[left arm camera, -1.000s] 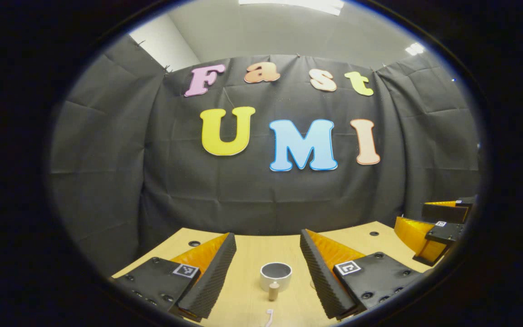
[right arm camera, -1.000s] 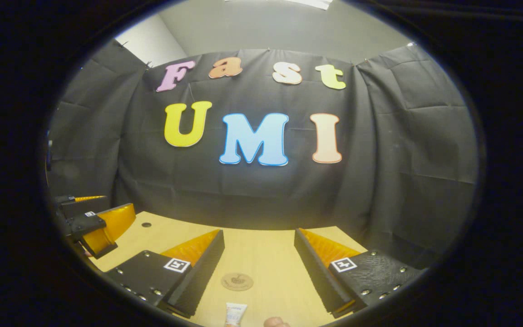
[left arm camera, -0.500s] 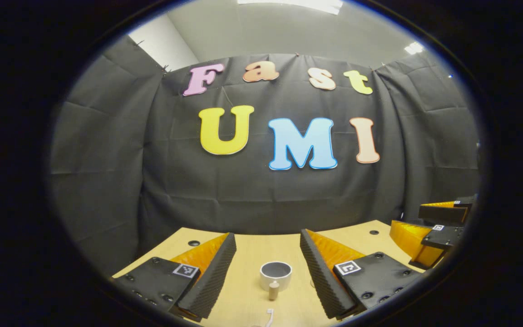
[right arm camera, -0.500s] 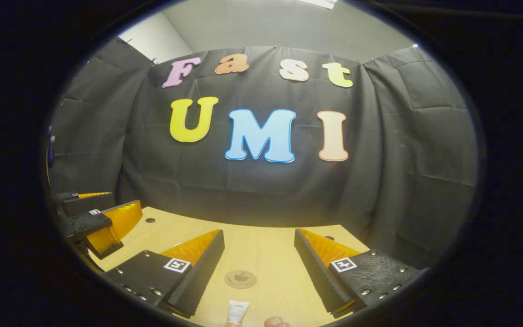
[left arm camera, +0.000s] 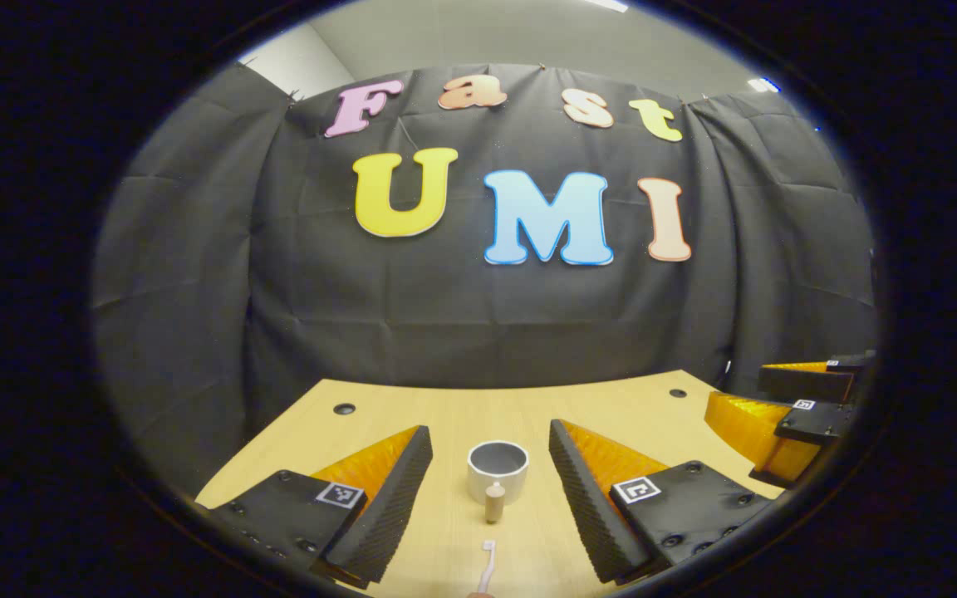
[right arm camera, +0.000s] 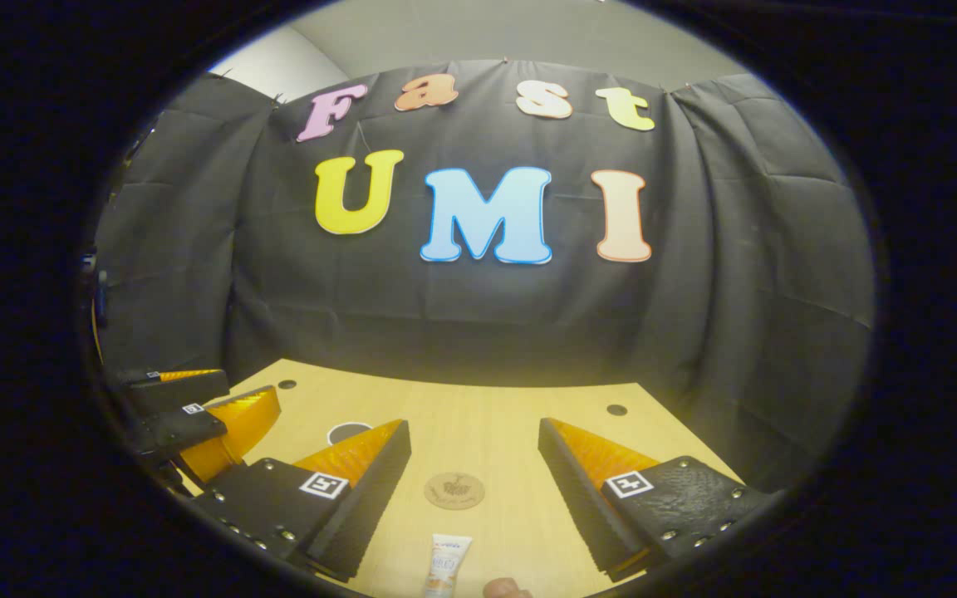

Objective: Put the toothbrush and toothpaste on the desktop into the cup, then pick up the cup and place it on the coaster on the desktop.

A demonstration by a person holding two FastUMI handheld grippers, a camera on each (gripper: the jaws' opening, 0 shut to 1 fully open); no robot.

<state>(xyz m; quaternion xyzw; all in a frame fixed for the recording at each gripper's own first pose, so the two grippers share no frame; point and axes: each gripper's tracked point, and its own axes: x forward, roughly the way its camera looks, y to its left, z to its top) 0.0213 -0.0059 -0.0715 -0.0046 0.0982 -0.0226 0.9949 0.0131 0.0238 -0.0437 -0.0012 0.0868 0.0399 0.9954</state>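
Left gripper [left arm camera: 491,473] hangs with its jaws spread wide and empty above the pale wooden desktop [left arm camera: 628,399], so you have room to close on whatever you choose. Dead ahead between its fingers stands the small grey round cup [left arm camera: 498,470], upright, mouth open, with a short beige peg-like handle facing you. Nearer you than the cup, low in the left gripper view, lies the thin white toothbrush [left arm camera: 488,565], its long axis running away from you toward the cup, roughly in line with your fingers; you would likely need to turn the jaws across the shaft to pinch it. Moving right, your right gripper [right arm camera: 474,477] is likewise parted and carrying nothing. The small brown round coaster [right arm camera: 454,490] lies flat between its fingers, and closer to you sits the white squeeze tube of toothpaste [right arm camera: 448,565], long axis also pointing forward at the coaster. The brush lies nearer your left hand, the tube nearer your right. Nothing stands between either gripper and its item. Neither item is in the cup yet.
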